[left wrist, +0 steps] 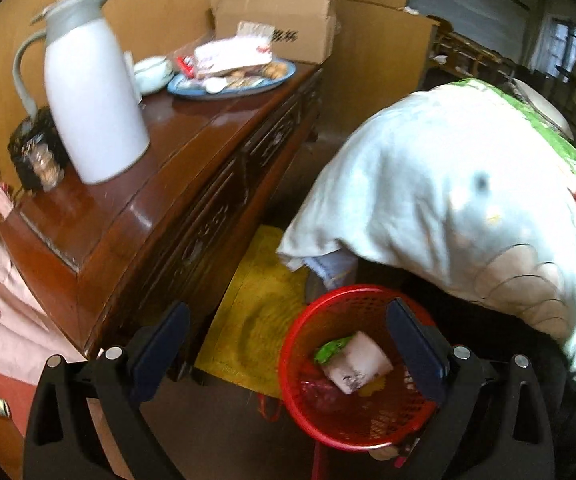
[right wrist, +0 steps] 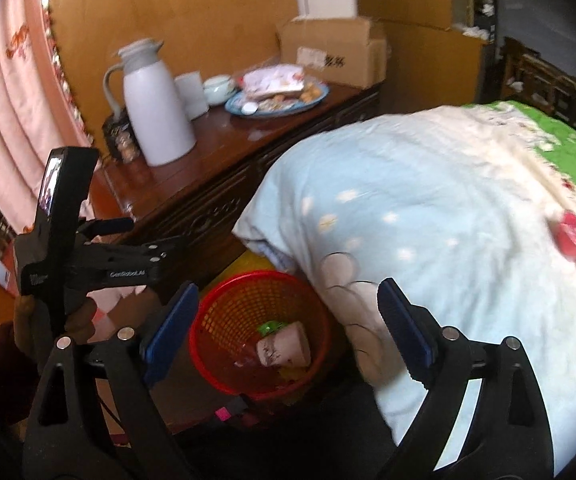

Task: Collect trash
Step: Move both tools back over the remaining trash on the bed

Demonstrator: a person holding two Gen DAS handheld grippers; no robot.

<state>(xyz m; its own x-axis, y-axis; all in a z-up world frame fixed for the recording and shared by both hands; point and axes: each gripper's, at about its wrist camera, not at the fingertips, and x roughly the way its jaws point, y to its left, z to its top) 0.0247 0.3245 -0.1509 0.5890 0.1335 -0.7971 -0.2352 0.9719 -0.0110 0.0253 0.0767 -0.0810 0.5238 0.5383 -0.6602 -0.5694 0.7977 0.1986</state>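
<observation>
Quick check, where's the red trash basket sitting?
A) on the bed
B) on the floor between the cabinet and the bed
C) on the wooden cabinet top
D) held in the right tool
B: the red basket stands on the floor, with the wooden cabinet on one side and the quilt-covered bed on the other; trash already lies inside.

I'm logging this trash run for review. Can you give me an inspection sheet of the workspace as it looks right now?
Surface: dark wooden sideboard, glossy top; yellow mat on the floor beside it.
Job's things: red basket on the floor, holding a crumpled wrapper and green scrap.
Clutter: white thermos, blue plate of snacks, cardboard box.
Grippers: left gripper open, empty; right gripper open, empty.
Cables: nothing seen.
Surroundings: bed quilt, pink curtain.
</observation>
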